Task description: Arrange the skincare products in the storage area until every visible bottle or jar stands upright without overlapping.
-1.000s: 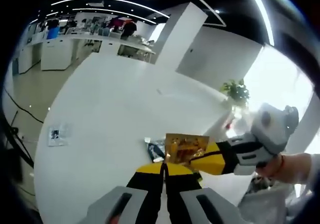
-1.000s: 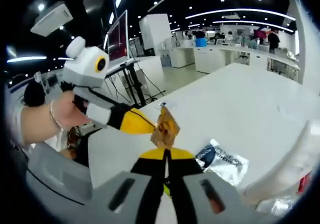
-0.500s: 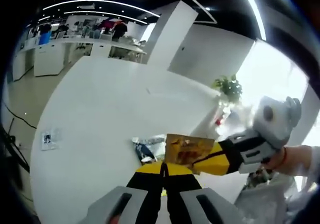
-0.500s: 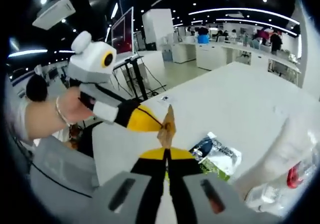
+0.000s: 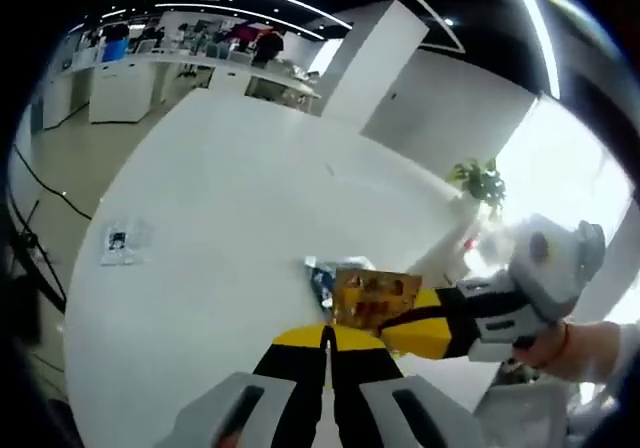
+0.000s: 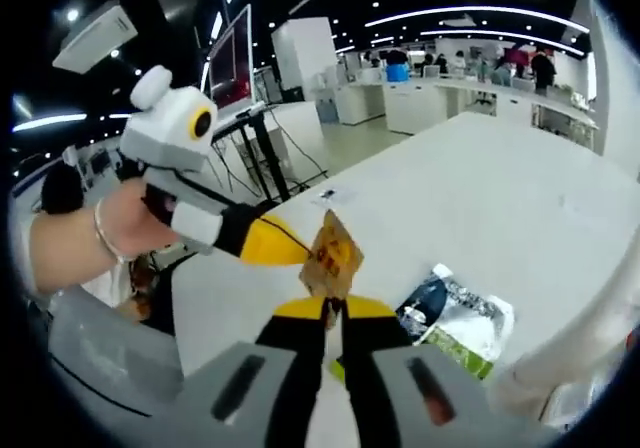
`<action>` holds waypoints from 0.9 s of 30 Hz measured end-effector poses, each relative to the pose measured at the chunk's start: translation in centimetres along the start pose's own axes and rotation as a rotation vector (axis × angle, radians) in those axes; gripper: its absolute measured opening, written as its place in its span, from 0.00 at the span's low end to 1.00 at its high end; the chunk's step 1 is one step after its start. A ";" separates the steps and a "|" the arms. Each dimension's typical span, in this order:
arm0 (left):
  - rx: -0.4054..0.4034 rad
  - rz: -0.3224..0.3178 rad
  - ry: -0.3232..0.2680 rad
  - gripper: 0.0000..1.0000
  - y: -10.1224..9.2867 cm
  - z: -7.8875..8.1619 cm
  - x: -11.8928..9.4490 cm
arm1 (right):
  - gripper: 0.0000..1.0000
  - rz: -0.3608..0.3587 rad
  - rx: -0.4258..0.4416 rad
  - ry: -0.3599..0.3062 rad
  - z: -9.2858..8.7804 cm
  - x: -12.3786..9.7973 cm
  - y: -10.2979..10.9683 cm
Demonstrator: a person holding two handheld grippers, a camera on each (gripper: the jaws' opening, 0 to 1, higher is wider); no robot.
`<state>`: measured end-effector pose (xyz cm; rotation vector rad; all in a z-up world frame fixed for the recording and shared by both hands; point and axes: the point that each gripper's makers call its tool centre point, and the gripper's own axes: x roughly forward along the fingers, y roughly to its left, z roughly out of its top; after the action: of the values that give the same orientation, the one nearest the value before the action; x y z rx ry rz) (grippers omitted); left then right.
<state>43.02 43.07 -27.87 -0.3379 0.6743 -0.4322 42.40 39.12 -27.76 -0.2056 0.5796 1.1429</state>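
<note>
My left gripper (image 5: 327, 333) has its yellow jaws pressed together on the near edge of a small gold sachet (image 5: 373, 299), and my right gripper (image 6: 333, 313) is clamped on the same sachet (image 6: 331, 256) from the other side, so the packet hangs between the two tools above the white table (image 5: 230, 198). In the left gripper view the right gripper (image 5: 395, 323) comes in from the right with my hand (image 5: 555, 346) behind it; in the right gripper view the left gripper (image 6: 285, 253) comes in from the left.

Over the last second the sachet has twisted back and forth between the jaws: half a second ago it stood nearly edge-on to the right gripper view, and now its gold face is turned back toward that camera. Neither grip has let go. I read this as working the packet rather than placing it, so nothing has been set down yet.

The dark-and-green printed pouch (image 6: 455, 318) lies flat on the table just to the right of my right gripper and beyond the sachet in the left gripper view (image 5: 322, 276). A small paper (image 5: 122, 243) lies well apart at the far left. I cannot make out any bottle or jar clearly, and no storage area that I can name, so the upright arrangement looks not yet begun.
</note>
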 end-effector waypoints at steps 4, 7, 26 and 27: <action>0.024 -0.030 -0.001 0.01 -1.3 -0.1 0.1 | 0.08 -0.002 0.010 0.023 -0.3 -1.3 0.3; 0.037 -0.029 0.007 0.01 -1.2 -0.5 0.2 | 0.12 0.006 0.028 0.038 -0.8 -1.1 0.6; -0.139 0.052 0.056 0.01 5.1 -1.9 1.9 | 0.19 -0.097 0.085 0.026 -2.2 6.4 -2.4; -0.186 0.064 0.049 0.01 6.2 -1.7 2.9 | 0.19 -0.114 0.061 0.020 -2.2 7.0 -2.8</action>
<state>45.63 46.74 -33.28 -0.4812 0.7727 -0.3183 46.25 42.56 -33.66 -0.1950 0.6121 1.0122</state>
